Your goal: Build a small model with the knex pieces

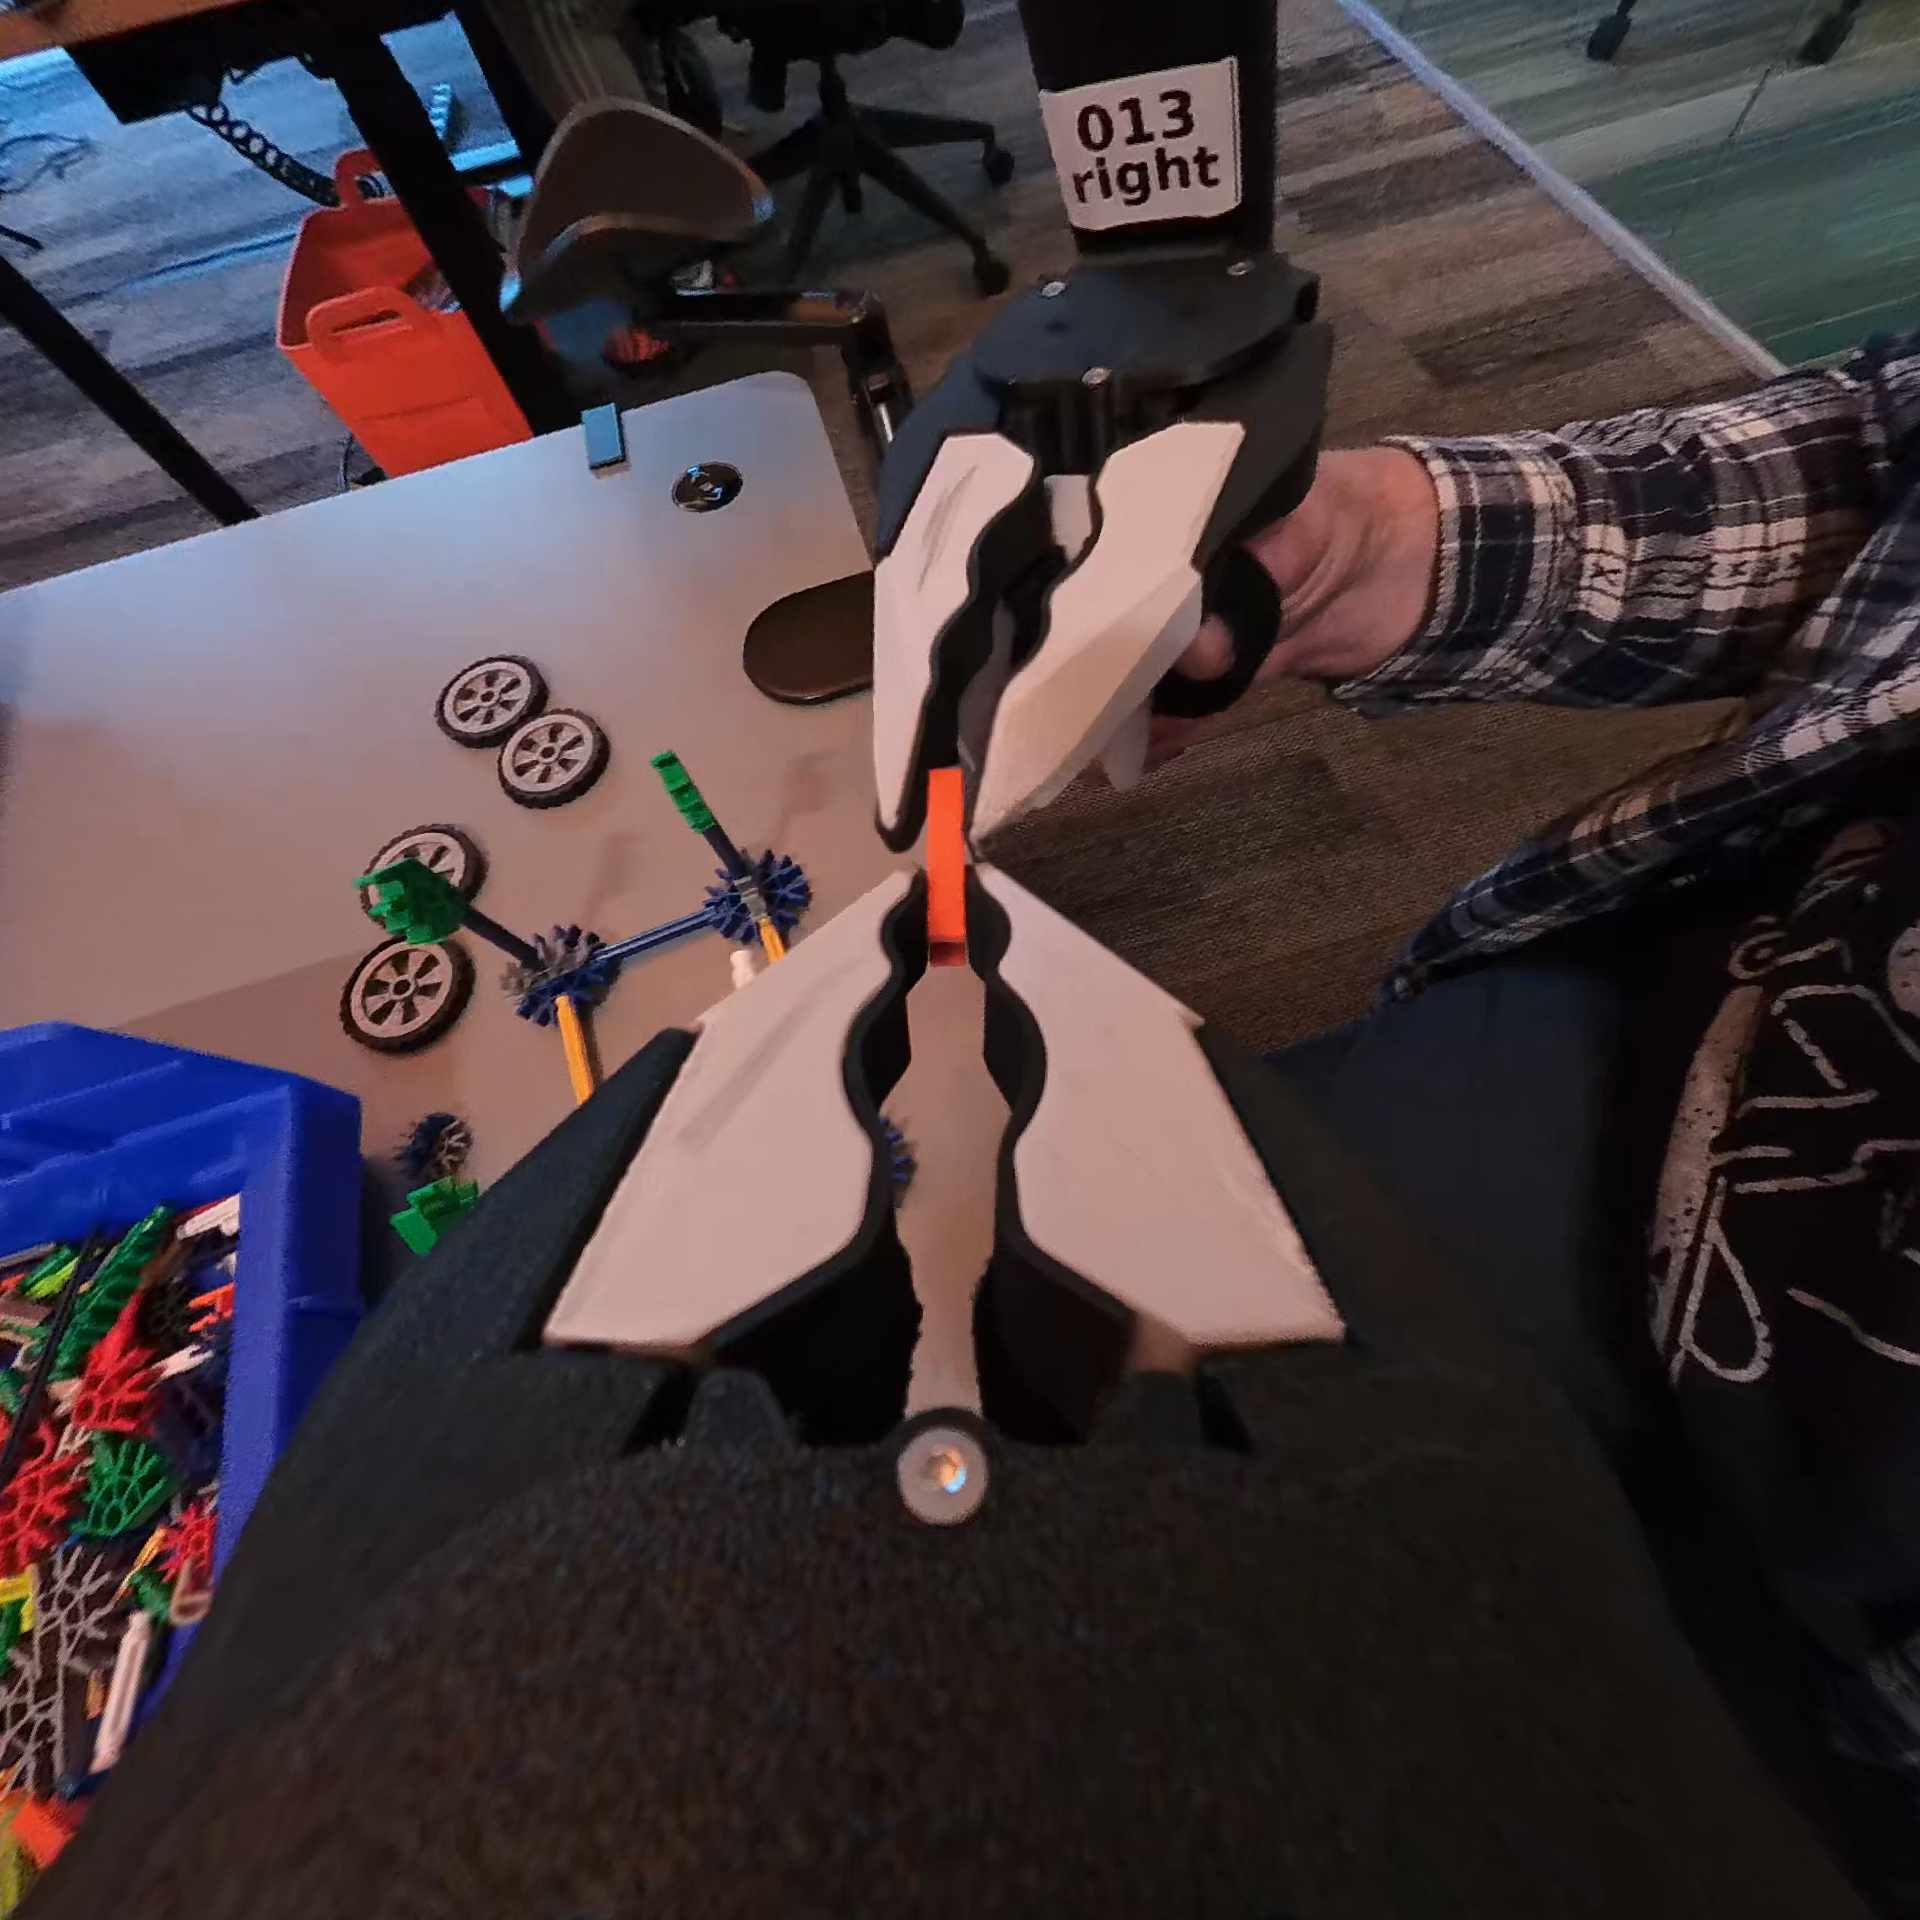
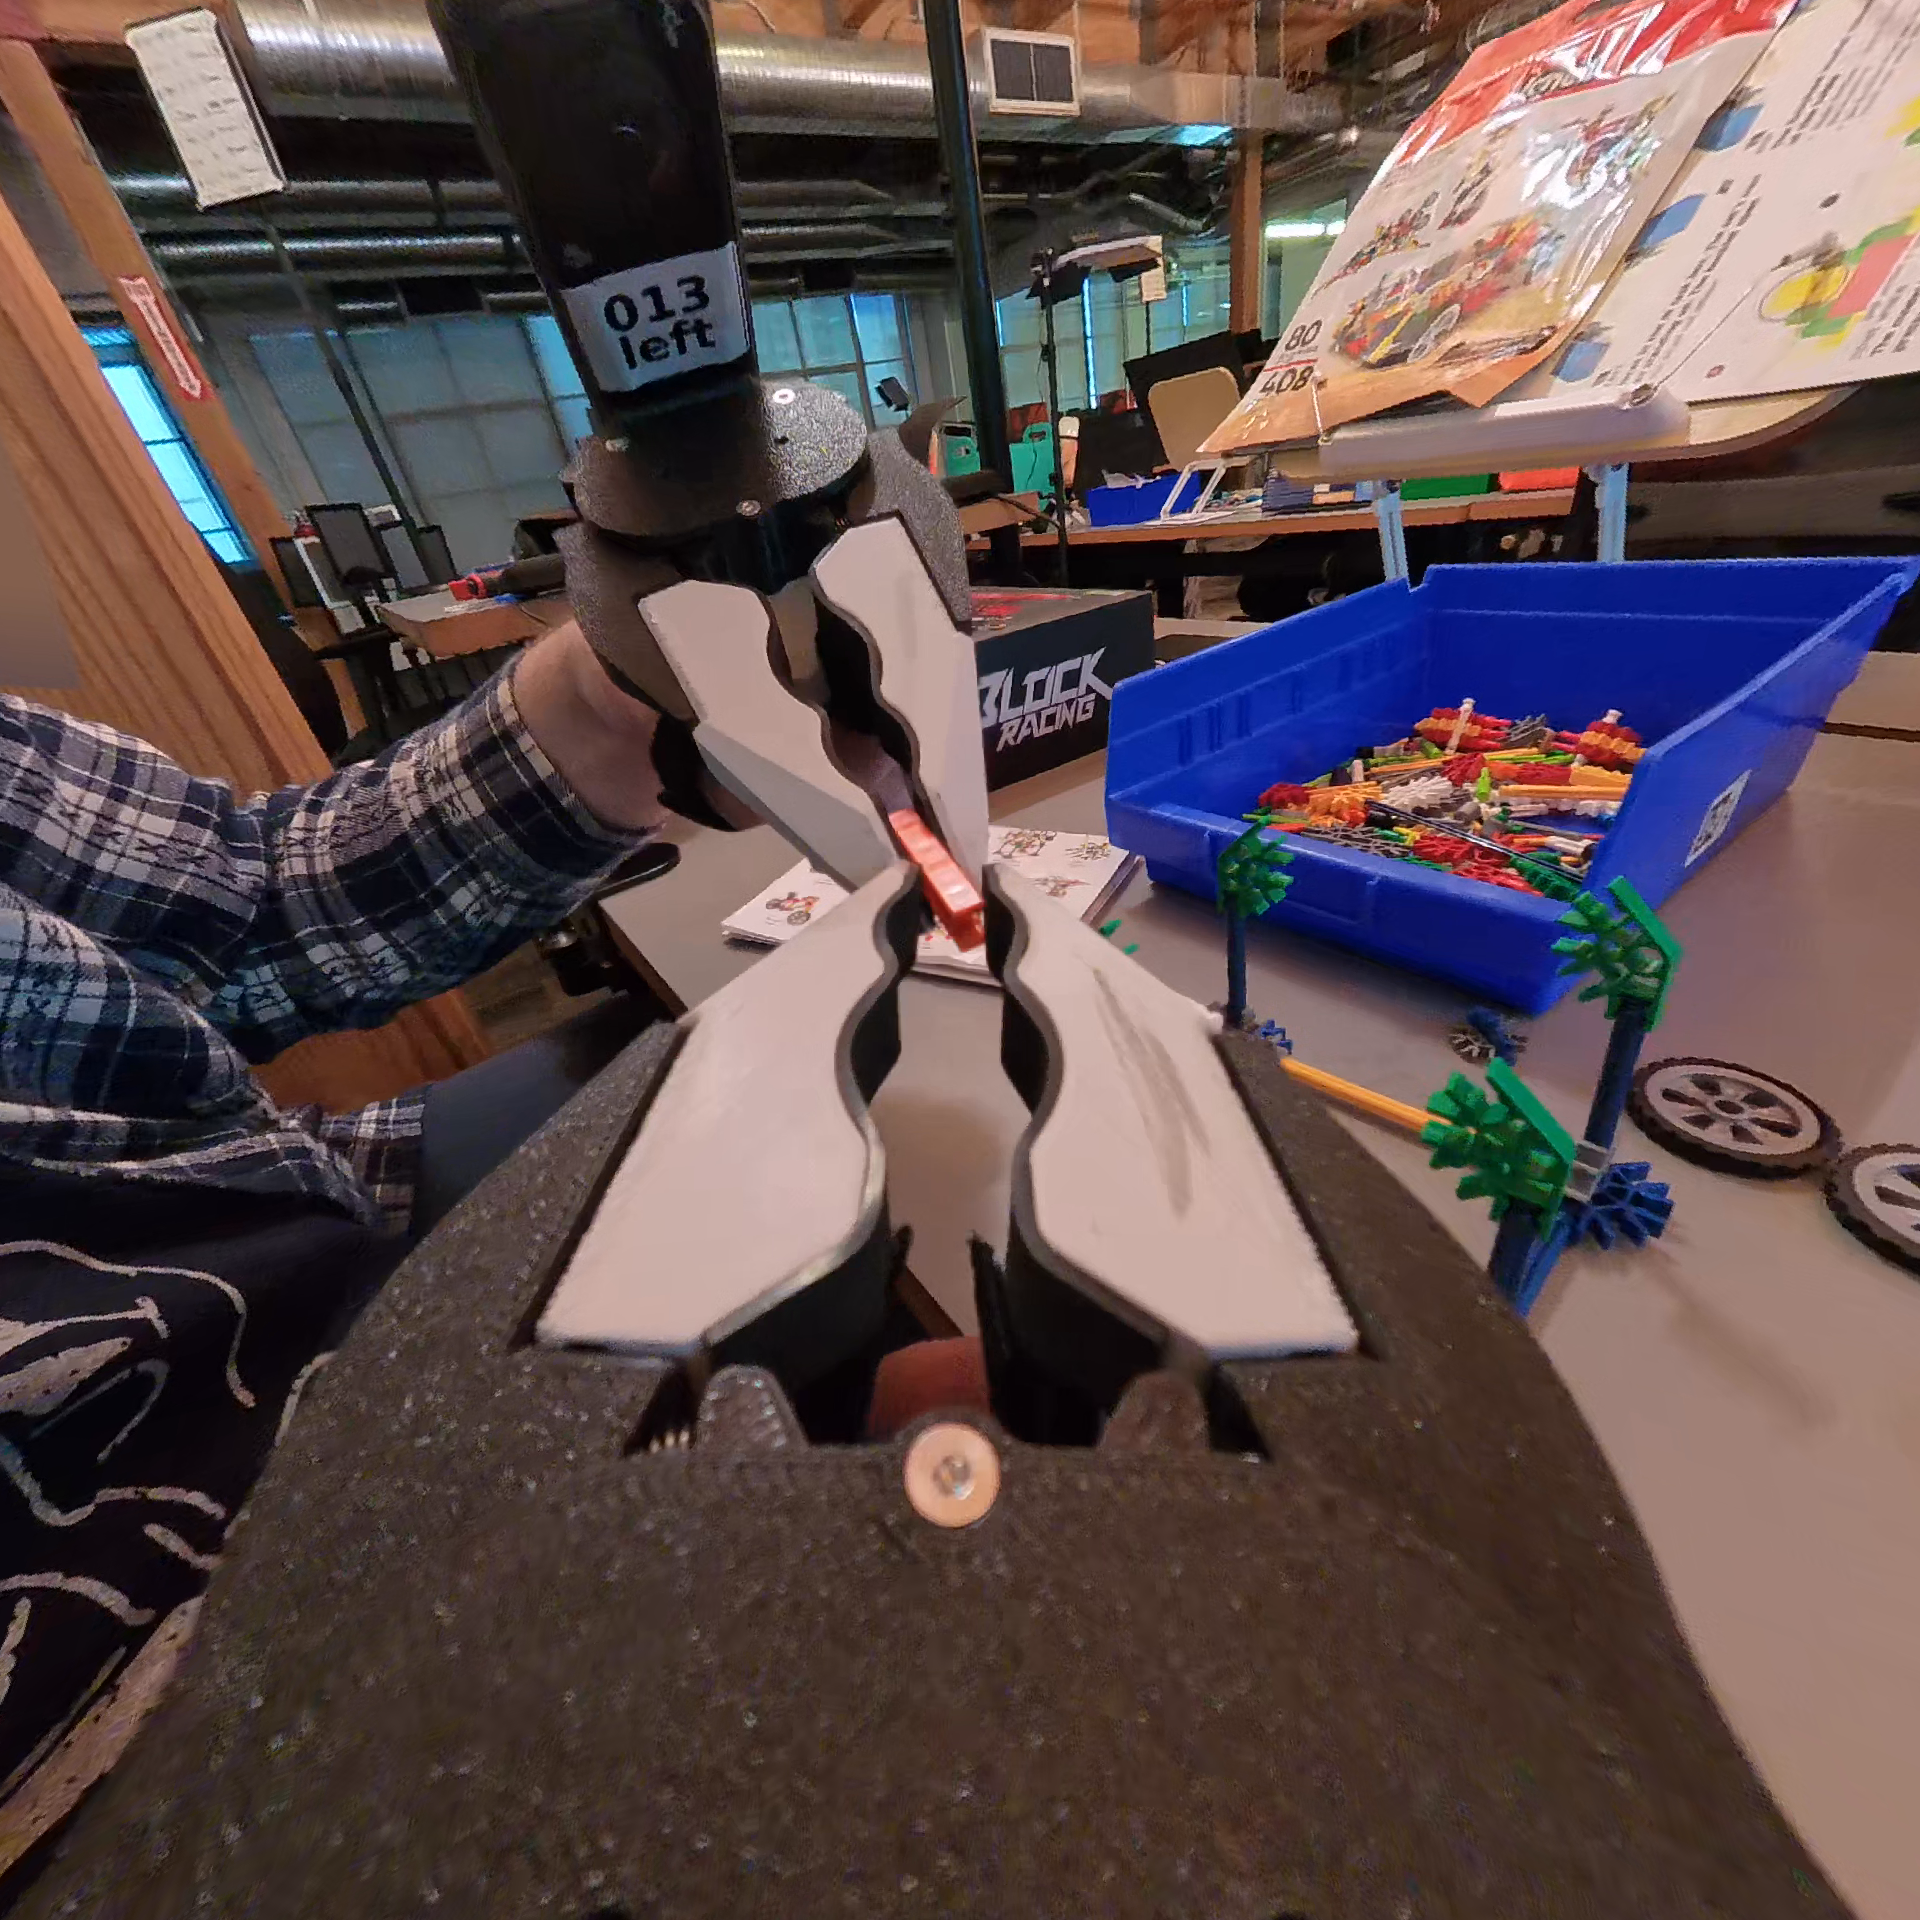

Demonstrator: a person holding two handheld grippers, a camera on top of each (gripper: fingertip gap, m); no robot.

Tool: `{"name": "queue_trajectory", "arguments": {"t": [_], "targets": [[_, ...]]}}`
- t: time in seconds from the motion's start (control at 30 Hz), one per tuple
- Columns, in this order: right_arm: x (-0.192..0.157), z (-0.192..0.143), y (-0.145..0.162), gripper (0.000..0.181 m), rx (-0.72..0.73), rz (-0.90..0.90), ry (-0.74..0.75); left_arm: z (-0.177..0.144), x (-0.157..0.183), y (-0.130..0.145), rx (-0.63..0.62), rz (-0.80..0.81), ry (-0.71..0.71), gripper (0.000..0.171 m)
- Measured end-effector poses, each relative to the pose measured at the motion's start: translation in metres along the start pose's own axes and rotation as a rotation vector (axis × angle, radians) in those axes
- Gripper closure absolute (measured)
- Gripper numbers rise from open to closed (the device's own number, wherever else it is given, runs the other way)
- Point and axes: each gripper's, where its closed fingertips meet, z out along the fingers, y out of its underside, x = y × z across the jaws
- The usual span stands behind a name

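Big open workshop with pipes overhead, and a pale bench (image 1: 312,644) with rounded corners. Out past its near edge, both tools meet tip to tip on one small orange piece (image 1: 943,878). The left hand-held gripper (image 1: 945,914) is nearly closed, pinching the lower end; the right hand-held gripper (image 1: 940,821) is closed down on the upper end.

Risk as I see it: two grips on such a short piece, so any twist or uneven pull could pop it loose, and it would drop off the bench.

The left view shows four wheels (image 1: 490,702) near the half-built frame (image 1: 582,956), and a red bin (image 1: 384,343) on the floor. Only the right view shows the propped-up booklet (image 2: 1538,208), a black box (image 2: 1060,696) and the blue bin (image 2: 1351,831) in full.
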Motion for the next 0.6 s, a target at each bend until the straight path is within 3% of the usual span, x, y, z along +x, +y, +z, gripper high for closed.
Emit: {"name": "queue_trajectory", "arguments": {"t": [0.13,0.33,0.5,0.6], "targets": [[-0.001,-0.003,0.005,0.174,-0.006,0.017,-0.029,0.006,0.002,0.003,0.031,-0.023,0.013,0.166],[0.024,-0.018,0.005,0.176,-0.021,0.042,0.024,0.001,-0.029,0.012,0.011,-0.021,-0.166,0.121],[0.039,-0.018,0.02,0.177,-0.123,0.045,0.005,0.021,-0.04,0.042,-0.069,-0.073,-0.16,0.124],[0.047,-0.013,0.031,0.177,-0.185,0.03,0.011,0.033,-0.043,0.056,-0.094,-0.107,-0.144,0.139]]}}
